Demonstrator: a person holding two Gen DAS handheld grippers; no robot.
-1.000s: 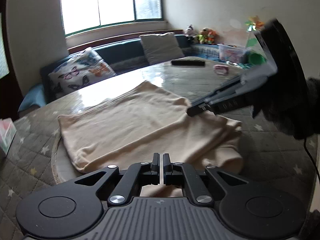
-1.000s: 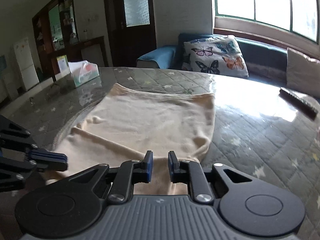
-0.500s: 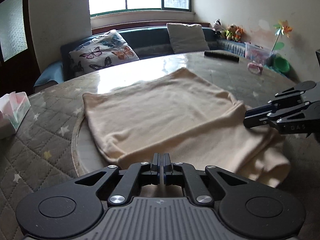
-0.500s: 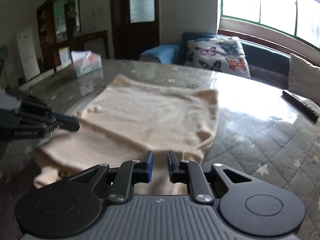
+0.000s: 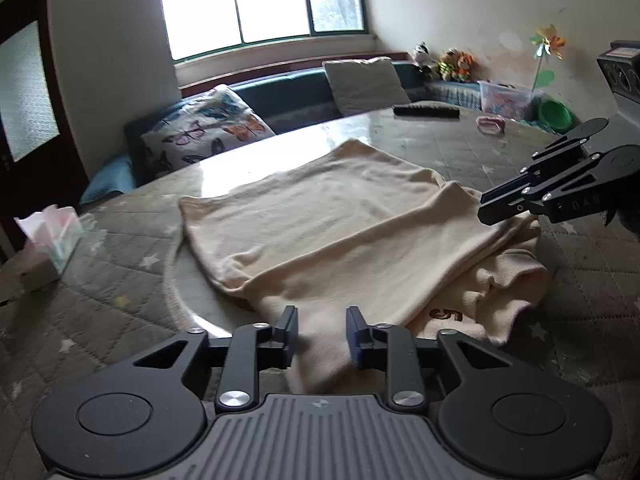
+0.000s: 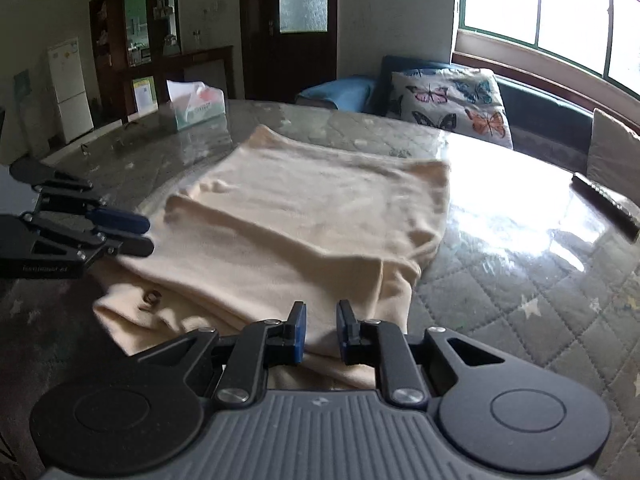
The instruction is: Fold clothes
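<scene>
left wrist view:
left gripper: I see the jaws opening, a gap between the pads. Cream cloth lies under and between them, neither pad pressing on it.
garment: cream, folded over, flat on the table. It runs from my fingers out to 12 o'clock. A bunched edge with a brown print sits at 2 o'clock.
right gripper: comes in at 2 o'clock, tips at the garment's right edge. From here I can't tell its gap.
tissue box: 10 o'clock, well apart from the garment.
remote: far edge, 1 o'clock.

right wrist view:
right gripper: I read the jaws as narrowly apart. Cloth shows in the gap, no pinch visible.
garment: straight ahead at 12 o'clock, the near fold under my fingers.
left gripper: 9 o'clock, its 2 fingers apart over the garment's left edge.
butterfly cushion: 1 o'clock, behind the table.
</scene>
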